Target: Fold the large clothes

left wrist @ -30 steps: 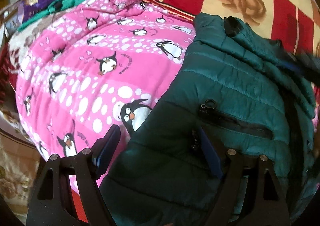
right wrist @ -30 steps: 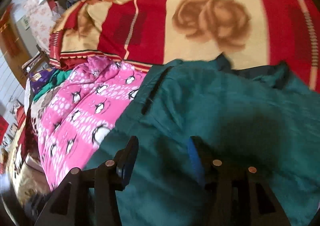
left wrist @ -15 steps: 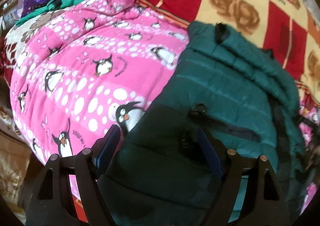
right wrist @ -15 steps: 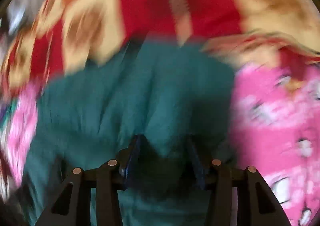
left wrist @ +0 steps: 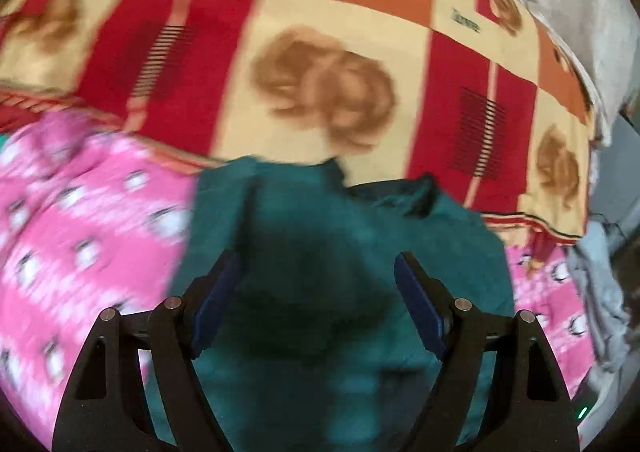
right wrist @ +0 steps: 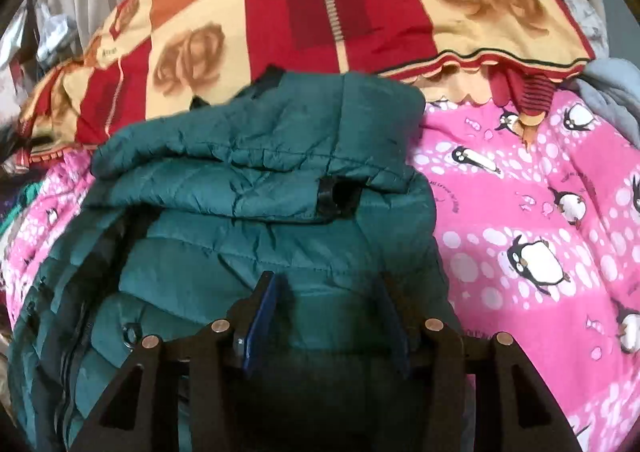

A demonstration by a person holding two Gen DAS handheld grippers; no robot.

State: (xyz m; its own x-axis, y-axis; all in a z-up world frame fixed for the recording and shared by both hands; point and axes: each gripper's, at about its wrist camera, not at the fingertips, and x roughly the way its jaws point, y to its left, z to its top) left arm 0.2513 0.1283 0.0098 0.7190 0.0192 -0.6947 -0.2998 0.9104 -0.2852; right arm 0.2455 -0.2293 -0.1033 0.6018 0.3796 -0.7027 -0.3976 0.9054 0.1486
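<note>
A dark green puffer jacket (right wrist: 260, 172) lies bunched on a pink penguin blanket (right wrist: 540, 212), its upper part folded over in a thick roll. My right gripper (right wrist: 329, 312) sits low at the jacket's near edge. Padded fabric fills the gap between its half-closed blue pads, so it looks shut on the jacket. In the blurred left wrist view, the jacket (left wrist: 320, 220) spreads below my left gripper (left wrist: 320, 288). That gripper hangs wide open above the fabric and grips nothing.
A red, cream and orange rose-patterned blanket (right wrist: 320, 12) covers the bed behind the jacket. Grey cloth (right wrist: 612, 88) lies at the far right edge. More clothes are heaped at the far left. The pink blanket (left wrist: 80, 232) extends on both sides of the jacket.
Both views swung across the bed. The left gripper rose from the pocket area toward the jacket's far edge, still open. The right gripper came down to the near edge, with fabric bunched between its jaws.
</note>
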